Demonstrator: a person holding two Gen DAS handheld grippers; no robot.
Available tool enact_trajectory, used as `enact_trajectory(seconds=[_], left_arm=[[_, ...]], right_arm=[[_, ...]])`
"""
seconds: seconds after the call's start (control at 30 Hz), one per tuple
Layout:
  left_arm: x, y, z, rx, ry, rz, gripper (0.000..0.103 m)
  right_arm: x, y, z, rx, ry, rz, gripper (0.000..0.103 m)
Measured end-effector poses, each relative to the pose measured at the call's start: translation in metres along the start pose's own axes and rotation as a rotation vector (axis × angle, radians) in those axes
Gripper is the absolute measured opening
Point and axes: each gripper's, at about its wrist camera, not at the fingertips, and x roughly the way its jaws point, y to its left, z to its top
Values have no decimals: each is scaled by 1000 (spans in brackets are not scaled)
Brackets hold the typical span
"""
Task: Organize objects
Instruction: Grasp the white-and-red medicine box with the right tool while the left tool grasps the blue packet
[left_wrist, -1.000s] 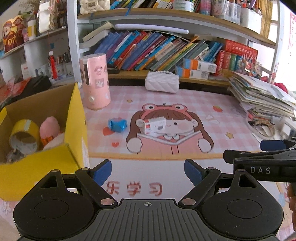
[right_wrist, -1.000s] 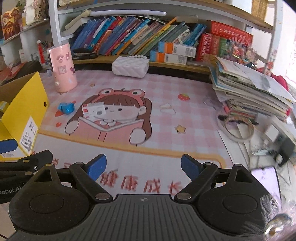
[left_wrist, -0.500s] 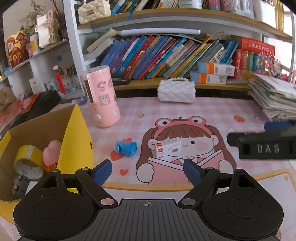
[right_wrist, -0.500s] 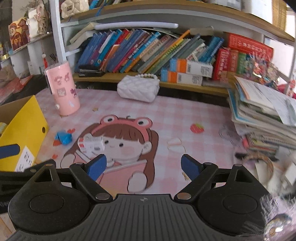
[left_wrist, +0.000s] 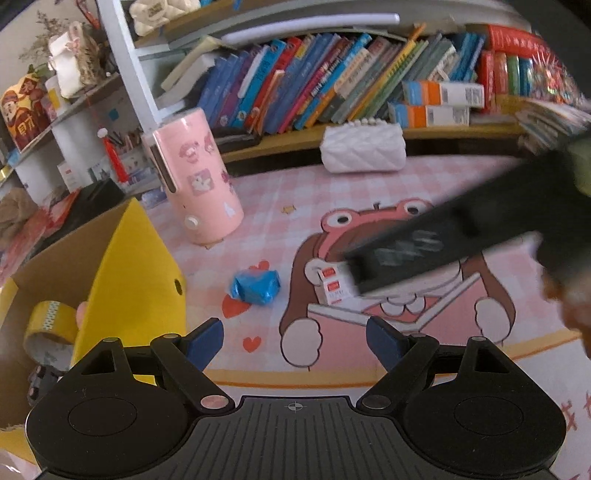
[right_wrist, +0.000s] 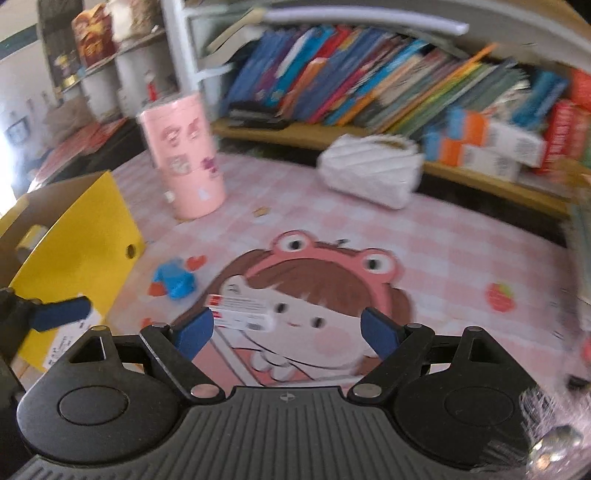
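A small white box with red labels (right_wrist: 240, 312) lies on the pink cartoon mat (right_wrist: 424, 236), just ahead of my open, empty right gripper (right_wrist: 286, 328). In the left wrist view the box (left_wrist: 334, 288) is partly covered by the blurred right gripper body. A crumpled blue object (left_wrist: 255, 286) lies left of the box and also shows in the right wrist view (right_wrist: 175, 282). My left gripper (left_wrist: 293, 341) is open and empty, short of both. The yellow cardboard box (left_wrist: 136, 273) stands at the left, holding a tape roll (left_wrist: 46, 326) and a pink item.
A pink cylindrical container (left_wrist: 195, 177) stands behind the yellow box. A white quilted purse (left_wrist: 364, 149) sits by the bookshelf (left_wrist: 314, 88) at the back. A black object lies beside the yellow box at the far left.
Both grippers have moved forward over the mat. The right gripper has swept in across the left view and now hangs over the white box. Both stay open.
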Motion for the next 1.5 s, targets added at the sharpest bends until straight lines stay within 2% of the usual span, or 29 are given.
enact_trajectory(seconds=[0.23,0.37,0.43,0.53,0.57,0.73,0.9,1.1,1.27,1.37,1.5], left_arm=[[7,4,-6,3,39,34,87],[9,7,-6,0,43,49,87],[10,9,-6,-8,49,49,87],[11,9,-5,-12,52,48,87],[11,9,-5,-13,52,46,87],[14,9,-2,-34,48,31,87],[21,10,6,-87,44,20,86],[39,9,19,-145,29,24,86],[63,17,28,-238,35,49,84],[78,21,32,-268,43,66,79],[91,27,36,-305,59,100,79]], right_arm=[[50,19,11,-97,133,24,88],[64,24,10,-106,158,26,87],[70,25,10,-104,170,16,83],[75,24,10,-102,170,-1,65],[74,24,11,-106,160,7,52],[53,16,12,-83,93,11,52],[14,-1,8,-42,-22,-54,52],[-33,-28,-13,51,-96,-131,52],[-58,-36,-39,120,-100,-135,52],[-61,-32,-50,139,-95,-127,52],[-59,-29,-59,147,-67,-117,52]])
